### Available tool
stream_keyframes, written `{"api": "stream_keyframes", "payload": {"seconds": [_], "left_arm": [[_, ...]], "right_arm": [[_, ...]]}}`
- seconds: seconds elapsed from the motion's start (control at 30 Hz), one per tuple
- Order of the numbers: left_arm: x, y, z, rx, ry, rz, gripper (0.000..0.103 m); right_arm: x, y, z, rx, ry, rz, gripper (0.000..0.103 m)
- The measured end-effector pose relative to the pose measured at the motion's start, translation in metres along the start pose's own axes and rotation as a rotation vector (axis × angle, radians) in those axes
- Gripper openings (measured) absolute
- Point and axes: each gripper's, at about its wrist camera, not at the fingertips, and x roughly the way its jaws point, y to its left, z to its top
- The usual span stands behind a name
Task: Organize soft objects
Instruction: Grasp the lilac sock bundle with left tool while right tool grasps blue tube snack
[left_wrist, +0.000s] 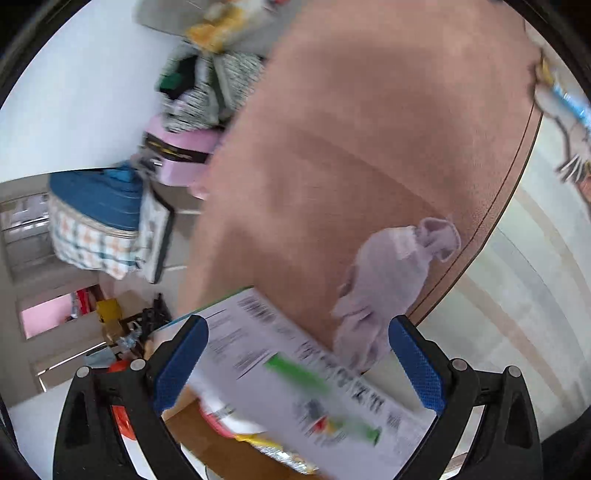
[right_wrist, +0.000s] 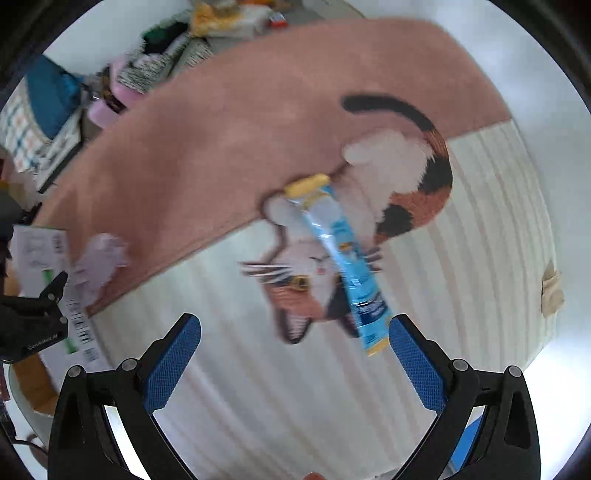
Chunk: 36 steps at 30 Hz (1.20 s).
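A crumpled lilac cloth (left_wrist: 388, 280) lies on the pink part of a round cat-pattern rug (left_wrist: 351, 129), near its border with the striped cream part. My left gripper (left_wrist: 297, 334) is open above it, the cloth just ahead of its right finger (left_wrist: 413, 365). The cloth also shows at the left of the right wrist view (right_wrist: 98, 264). A blue and yellow packet (right_wrist: 341, 258) lies on the cat picture of the rug (right_wrist: 207, 122). My right gripper (right_wrist: 295, 332) is open, with the packet's near end beside its right finger (right_wrist: 410, 358).
A white printed box lid (left_wrist: 303, 384) sits under the left gripper over a cardboard box of packets (left_wrist: 229, 450). A blue and checked bag (left_wrist: 96, 221), a pink box (left_wrist: 177, 155) and patterned cloths (left_wrist: 214, 85) lie beyond the rug.
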Motion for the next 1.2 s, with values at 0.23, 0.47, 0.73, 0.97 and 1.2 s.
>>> {"api": "stream_keyframes", "payload": {"seconds": [0.23, 0.47, 0.73, 0.97, 1.2], "left_arm": [[0.034, -0.012, 0.019, -0.006, 0.101, -0.153, 0.098], [0.051, -0.019, 0.02, -0.029, 0.18, -0.275, 0.07], [0.053, -0.014, 0.022, -0.126, 0.193, -0.345, 0.039], [0.047, -0.007, 0.021, -0.228, 0.146, -0.389, 0.033], [0.025, 0.012, 0.008, -0.317, 0.064, -0.433, 0.031]], "right_arm": [[0.053, -0.031, 0.026, -0.004, 0.107, -0.016, 0.103], [0.085, -0.05, 0.044, 0.02, 0.169, 0.0, 0.103], [0.097, -0.045, 0.046, 0.012, 0.184, -0.006, 0.064], [0.083, -0.017, 0.043, -0.008, 0.152, -0.036, 0.016], [0.055, 0.008, 0.025, 0.014, 0.115, 0.039, 0.013]]}}
